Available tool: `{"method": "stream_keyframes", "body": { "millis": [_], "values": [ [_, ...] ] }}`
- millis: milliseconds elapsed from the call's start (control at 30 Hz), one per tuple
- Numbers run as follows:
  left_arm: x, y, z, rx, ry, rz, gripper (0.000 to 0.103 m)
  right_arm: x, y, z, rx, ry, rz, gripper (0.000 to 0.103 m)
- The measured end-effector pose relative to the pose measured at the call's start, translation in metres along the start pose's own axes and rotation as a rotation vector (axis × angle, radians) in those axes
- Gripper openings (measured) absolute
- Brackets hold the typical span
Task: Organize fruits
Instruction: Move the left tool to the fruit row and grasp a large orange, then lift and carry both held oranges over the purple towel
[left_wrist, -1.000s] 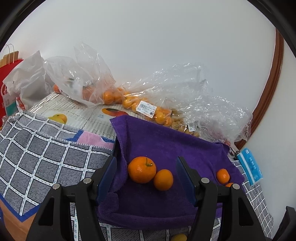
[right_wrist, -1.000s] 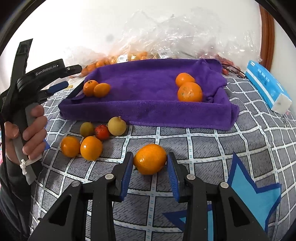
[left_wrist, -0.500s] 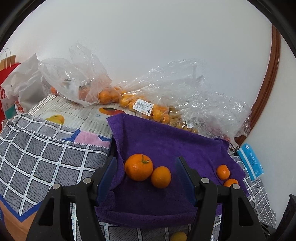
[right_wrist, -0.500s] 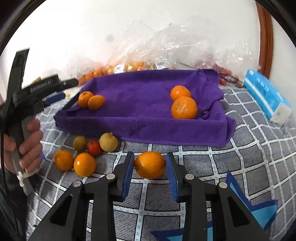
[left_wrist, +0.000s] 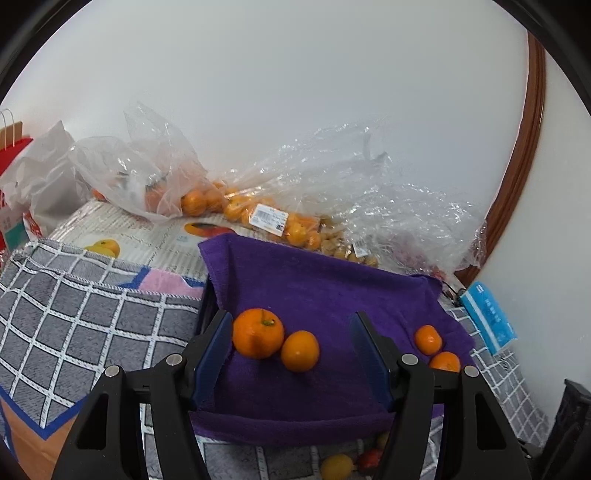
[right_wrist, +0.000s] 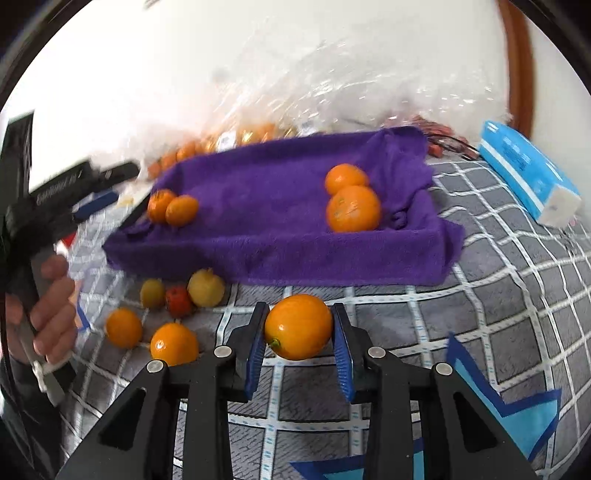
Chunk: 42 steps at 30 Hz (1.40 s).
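So the right gripper (right_wrist: 298, 338) has clamped onto the orange (right_wrist: 298, 327) and lifted it off the blanket; a second ago it just sat between loose jaws. Tray (right_wrist: 280, 258) is straight ahead. Left gripper (left_wrist: 291, 363) idles open, empty.

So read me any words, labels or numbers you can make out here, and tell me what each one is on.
None can be read for certain.
White lettering on the left hand-held gripper: motion-blurred.
Price sticker on the orange bag: too small.
Second sticker: too small.
Blue tissue pack: print too small.
Red bag: lettering cut off.
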<state>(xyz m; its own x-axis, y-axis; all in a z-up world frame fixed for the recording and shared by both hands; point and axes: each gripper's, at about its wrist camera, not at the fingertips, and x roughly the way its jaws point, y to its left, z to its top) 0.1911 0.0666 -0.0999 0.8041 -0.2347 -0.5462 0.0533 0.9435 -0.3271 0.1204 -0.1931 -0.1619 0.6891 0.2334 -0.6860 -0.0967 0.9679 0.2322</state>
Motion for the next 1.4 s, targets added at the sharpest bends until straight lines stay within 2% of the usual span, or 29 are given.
{"method": "stream_keyframes", "body": {
  "millis": [133,300,433,567,633,667,733,767,933,1200,1400],
  "values": [
    [-0.012,-0.006,-0.005,-0.002,0.026,-0.06,0.064,-0.004,-0.002,0.0,0.017,-0.016,-0.013,0.034],
    [-0.03,-0.014,-0.034,0.105,0.098,-0.032,0.064,-0.004,0.001,0.001,0.007,-0.013,-0.017,0.034],
    [-0.038,-0.016,-0.061,0.147,0.195,-0.125,0.063,-0.003,-0.001,0.001,0.012,-0.008,-0.016,0.034],
    [-0.033,-0.023,-0.079,0.187,0.24,-0.098,0.063,-0.001,0.0,0.002,0.004,-0.002,-0.014,0.034],
    [-0.028,-0.021,-0.081,0.168,0.261,-0.12,0.052,-0.001,0.0,0.001,0.002,-0.003,-0.014,0.034],
    [-0.026,-0.02,-0.083,0.165,0.278,-0.123,0.051,-0.001,0.0,0.001,0.004,-0.004,-0.012,0.034],
    [-0.022,-0.022,-0.086,0.185,0.303,-0.112,0.034,-0.001,-0.001,0.001,0.011,-0.004,-0.01,0.034],
    [-0.019,-0.022,-0.089,0.199,0.321,-0.105,0.035,0.0,-0.002,0.001,0.014,-0.002,-0.009,0.034],
    [-0.02,-0.03,-0.092,0.243,0.318,-0.096,0.034,0.0,-0.002,0.001,0.013,0.001,-0.003,0.034],
    [-0.017,-0.023,-0.09,0.2,0.333,-0.139,0.034,0.0,0.003,0.0,-0.017,-0.002,0.008,0.034],
    [-0.019,-0.027,-0.091,0.214,0.324,-0.123,0.034,-0.001,0.003,0.0,-0.021,-0.006,0.016,0.034]
  ]
}}
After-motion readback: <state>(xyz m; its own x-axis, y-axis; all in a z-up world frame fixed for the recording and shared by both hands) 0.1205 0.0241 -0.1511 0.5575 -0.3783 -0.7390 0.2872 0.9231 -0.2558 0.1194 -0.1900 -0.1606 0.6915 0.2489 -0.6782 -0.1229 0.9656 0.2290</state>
